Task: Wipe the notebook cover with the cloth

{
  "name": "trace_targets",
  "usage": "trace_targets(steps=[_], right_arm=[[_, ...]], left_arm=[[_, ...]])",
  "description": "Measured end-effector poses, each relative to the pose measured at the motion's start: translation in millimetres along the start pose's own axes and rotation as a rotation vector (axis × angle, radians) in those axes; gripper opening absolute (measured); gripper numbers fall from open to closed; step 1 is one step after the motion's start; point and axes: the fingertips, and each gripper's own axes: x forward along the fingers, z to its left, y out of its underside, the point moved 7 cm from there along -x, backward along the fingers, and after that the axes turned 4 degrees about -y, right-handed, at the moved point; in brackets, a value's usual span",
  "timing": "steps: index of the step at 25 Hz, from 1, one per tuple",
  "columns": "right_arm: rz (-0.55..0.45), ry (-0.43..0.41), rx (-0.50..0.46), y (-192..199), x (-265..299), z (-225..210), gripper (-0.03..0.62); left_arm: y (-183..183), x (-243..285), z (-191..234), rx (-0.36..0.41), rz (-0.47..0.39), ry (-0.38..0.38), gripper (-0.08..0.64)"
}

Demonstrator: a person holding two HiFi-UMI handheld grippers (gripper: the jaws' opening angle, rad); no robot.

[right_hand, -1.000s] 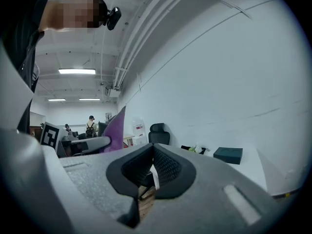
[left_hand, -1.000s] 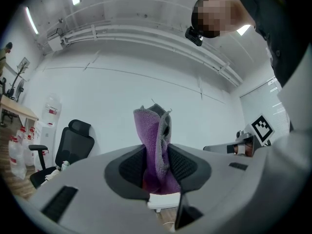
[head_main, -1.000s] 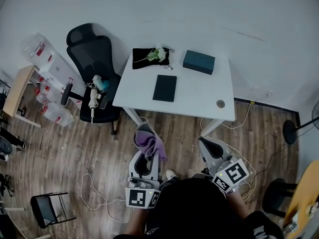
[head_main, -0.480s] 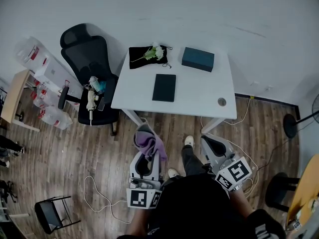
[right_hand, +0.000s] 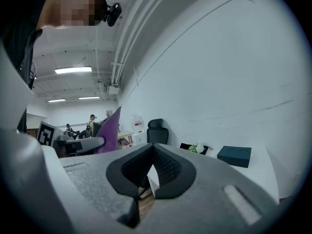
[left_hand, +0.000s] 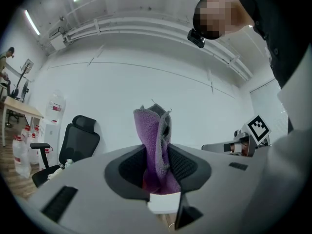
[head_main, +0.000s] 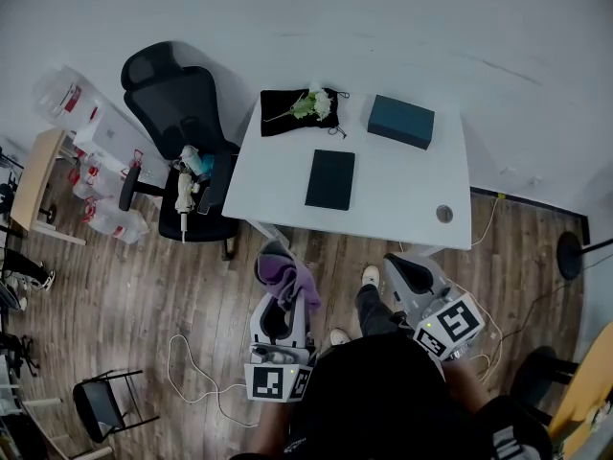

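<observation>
The dark notebook (head_main: 330, 179) lies flat near the middle of the white table (head_main: 402, 209), ahead of both grippers. My left gripper (head_main: 279, 262) is held over the wooden floor short of the table, shut on a purple cloth (head_main: 284, 276). In the left gripper view the cloth (left_hand: 156, 140) stands up between the jaws of that gripper (left_hand: 158, 167). My right gripper (head_main: 404, 274) hovers to the right at about the same distance from the table. In its own view the right gripper (right_hand: 152, 165) has its jaws together with nothing between them.
A teal box (head_main: 401, 122), a black pouch with white flowers (head_main: 300, 110) and a small round object (head_main: 443, 214) also sit on the table. A black office chair (head_main: 182, 132) holding small items stands left of the table. Cables (head_main: 192, 372) trail across the floor.
The person has stepped toward the table, and a foot now shows between the grippers. Both grippers keep their hold and relative places.
</observation>
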Motion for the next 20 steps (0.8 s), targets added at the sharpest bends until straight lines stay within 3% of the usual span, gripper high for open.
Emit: trace_targets(steps=[12,20], right_arm=[[0.007,-0.064,0.018,-28.6,65.9,-94.7,0.005],[0.025,-0.136,-0.002,-42.6,95.7,-161.1,0.005]], left_arm=[[-7.6,110.5,1.9,0.029,0.0,-0.029,0.124],[-9.8,166.7,-15.1,0.038,-0.008,-0.091,0.124]])
